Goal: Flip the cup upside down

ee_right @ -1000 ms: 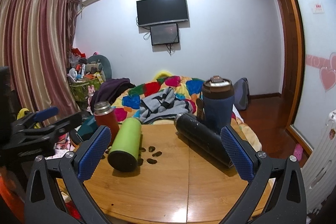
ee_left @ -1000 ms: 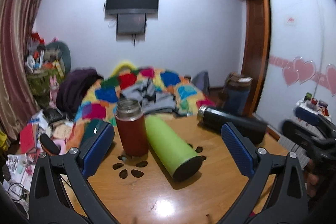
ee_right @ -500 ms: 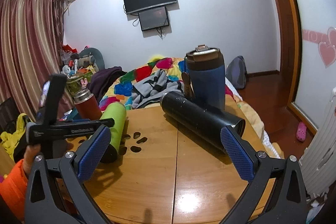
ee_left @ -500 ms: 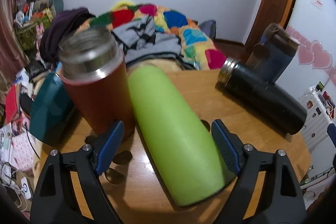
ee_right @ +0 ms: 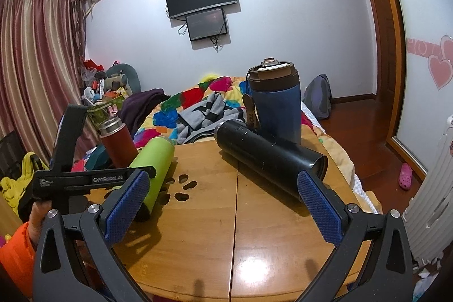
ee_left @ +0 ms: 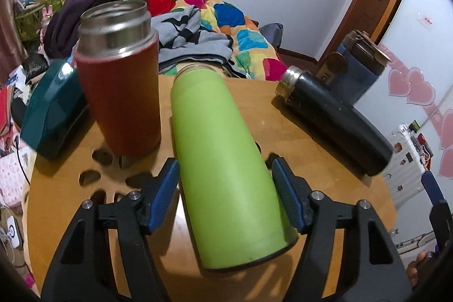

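A green cup [ee_left: 223, 160] lies on its side on the round wooden table [ee_left: 311, 143], mouth toward the far edge. My left gripper [ee_left: 225, 194] straddles its lower body, blue pads close on both sides; contact is unclear. The cup also shows in the right wrist view [ee_right: 153, 160], with the left gripper [ee_right: 93, 180] over it. My right gripper [ee_right: 223, 205] is open and empty above the table's front, near a black cup [ee_right: 269, 157] lying on its side.
A red cup [ee_left: 121, 92] stands upright just left of the green one. A blue lidded tumbler [ee_right: 276, 101] stands behind the black cup. A teal case [ee_left: 51, 109] lies at the table's left edge. A cluttered bed [ee_right: 198, 101] is beyond.
My left gripper has moved forward and down over the green cup, and its jaws have narrowed around it. The right gripper has shifted slightly closer to the black cup.
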Demonstrator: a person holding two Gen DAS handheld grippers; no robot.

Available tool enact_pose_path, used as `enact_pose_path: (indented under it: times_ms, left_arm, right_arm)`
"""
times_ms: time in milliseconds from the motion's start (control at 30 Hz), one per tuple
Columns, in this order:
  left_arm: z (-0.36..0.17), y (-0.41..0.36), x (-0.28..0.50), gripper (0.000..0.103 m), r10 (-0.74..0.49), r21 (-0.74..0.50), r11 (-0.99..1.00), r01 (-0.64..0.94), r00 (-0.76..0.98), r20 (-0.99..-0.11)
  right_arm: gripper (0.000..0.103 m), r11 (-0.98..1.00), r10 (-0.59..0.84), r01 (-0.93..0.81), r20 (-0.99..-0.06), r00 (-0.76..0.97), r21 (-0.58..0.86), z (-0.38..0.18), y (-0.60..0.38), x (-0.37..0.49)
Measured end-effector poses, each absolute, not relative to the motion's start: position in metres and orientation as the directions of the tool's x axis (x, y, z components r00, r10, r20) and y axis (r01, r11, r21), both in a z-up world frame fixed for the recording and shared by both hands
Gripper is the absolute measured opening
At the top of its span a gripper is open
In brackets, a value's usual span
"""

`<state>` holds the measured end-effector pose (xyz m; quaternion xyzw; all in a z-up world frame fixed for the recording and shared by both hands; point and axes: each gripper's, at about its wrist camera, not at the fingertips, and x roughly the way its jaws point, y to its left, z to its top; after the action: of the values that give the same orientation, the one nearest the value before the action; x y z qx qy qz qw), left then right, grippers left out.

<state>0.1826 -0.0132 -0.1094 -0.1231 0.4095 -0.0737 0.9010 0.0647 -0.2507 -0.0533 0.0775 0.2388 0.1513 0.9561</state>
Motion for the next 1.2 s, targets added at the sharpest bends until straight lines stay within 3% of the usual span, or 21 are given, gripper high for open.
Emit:
enact_pose_path:
  times_ms: [667,900,1067,1200]
  left_arm:
    - [-0.112,-0.043,0.095,0.064,-0.302,-0.288,0.950,0.125,0.609,-0.733]
    - [-0.100,-0.019,0.082,0.064,-0.394,-0.382,0.911,0.159,0.614,-0.684]
    - [-0.075,0.010,0.062,0.064,-0.302,-0.297,0.944,0.143,0.733,-0.609]
    - [-0.089,0.033,0.067,0.064,-0.232,-0.233,0.967,0.100,0.719,-0.655]
  right_arm:
    - [0.103,0.944,0.328,-0.262,-0.477,0.815,0.201,-0.065,-0.246,0.025]
    - [0.103,0.934,0.357,-0.289,-0.500,0.789,0.211,-0.068,-0.233,0.026]
    - [0.103,0.912,0.409,-0.351,-0.516,0.752,0.211,-0.070,-0.204,0.030]
    - [0.103,0.891,0.445,-0.412,-0.534,0.719,0.188,-0.075,-0.171,0.033]
